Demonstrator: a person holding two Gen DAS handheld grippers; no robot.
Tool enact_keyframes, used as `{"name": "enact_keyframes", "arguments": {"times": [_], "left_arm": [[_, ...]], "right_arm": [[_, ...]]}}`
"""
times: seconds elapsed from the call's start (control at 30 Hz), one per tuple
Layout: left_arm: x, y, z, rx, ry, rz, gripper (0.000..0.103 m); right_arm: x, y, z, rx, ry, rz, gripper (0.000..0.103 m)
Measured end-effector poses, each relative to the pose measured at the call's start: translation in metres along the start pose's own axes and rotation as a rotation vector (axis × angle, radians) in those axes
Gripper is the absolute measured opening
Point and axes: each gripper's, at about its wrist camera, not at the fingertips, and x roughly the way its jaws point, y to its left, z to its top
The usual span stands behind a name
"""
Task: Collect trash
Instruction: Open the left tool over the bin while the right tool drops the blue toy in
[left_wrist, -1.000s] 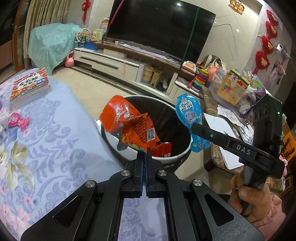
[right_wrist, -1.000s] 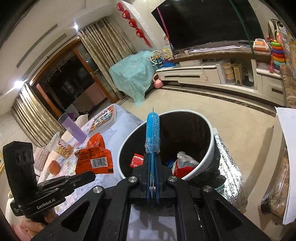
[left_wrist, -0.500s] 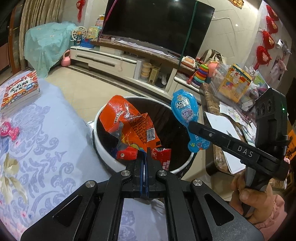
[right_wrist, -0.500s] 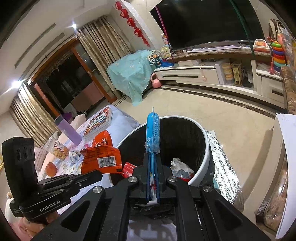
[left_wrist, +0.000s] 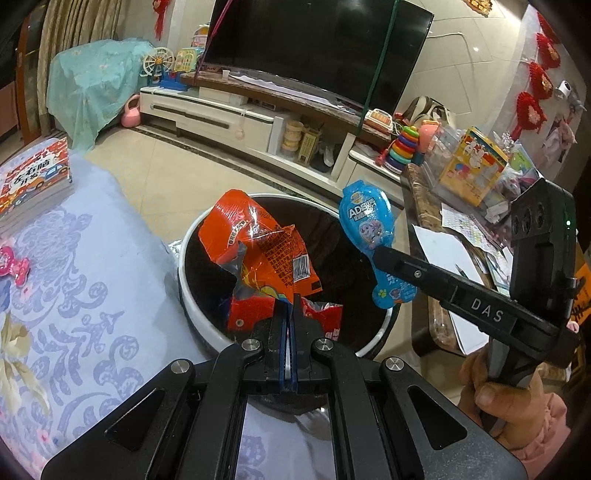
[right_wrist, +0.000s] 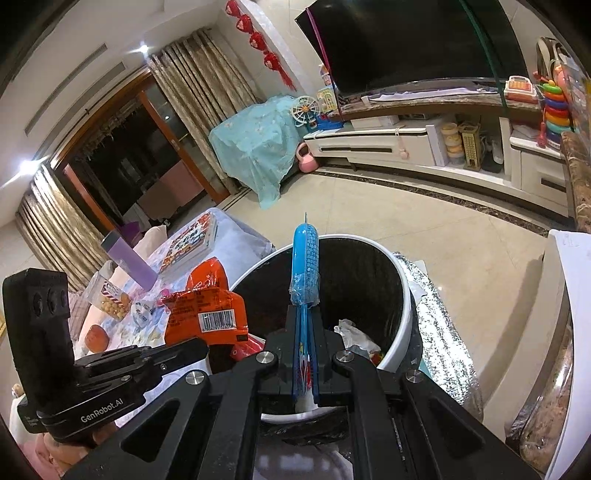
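Left wrist view: orange wrapper (left_wrist: 258, 254) now hangs over the bin (left_wrist: 192, 291).
Left gripper (left_wrist: 289, 306) stays clamped on it; right gripper (right_wrist: 305, 325) pinches the blue packet (right_wrist: 306, 266); both await release.

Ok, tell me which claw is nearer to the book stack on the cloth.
Left. The left claw, shut on the orange wrapper, sits beside the cloth holding the book stack; the right claw is across the bin.
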Motion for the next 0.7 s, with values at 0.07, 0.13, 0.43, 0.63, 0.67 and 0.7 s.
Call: {"name": "enact_keyframes", "arguments": {"times": [0.07, 0.13, 0.43, 0.63, 0.67, 0.7], "left_arm": [[0.002, 0.001, 0.002, -0.001, 0.005, -0.003, 0.001], [0.005, 0.0, 0.003, 0.002, 0.011, -0.001, 0.001], [0.014, -0.001, 0.009, -0.005, 0.028, 0.006, 0.005], [0.008, -0.001, 0.007, 0.0, 0.006, 0.013, 0.033], [0.006, -0.001, 0.005, 0.002, 0.005, 0.014, 0.033], [0.004, 0.0, 0.004, 0.003, 0.003, 0.016, 0.033]], "right_arm": [[0.002, 0.0, 0.001, -0.001, 0.006, -0.004, 0.004], [0.004, -0.001, 0.001, 0.002, 0.011, -0.002, 0.004], [0.009, -0.005, 0.003, 0.013, 0.026, -0.005, 0.009], [0.009, -0.007, 0.004, 0.022, 0.024, -0.003, 0.027], [0.009, -0.007, 0.004, 0.024, 0.021, -0.003, 0.032], [0.009, -0.007, 0.004, 0.025, 0.018, -0.003, 0.039]]}}
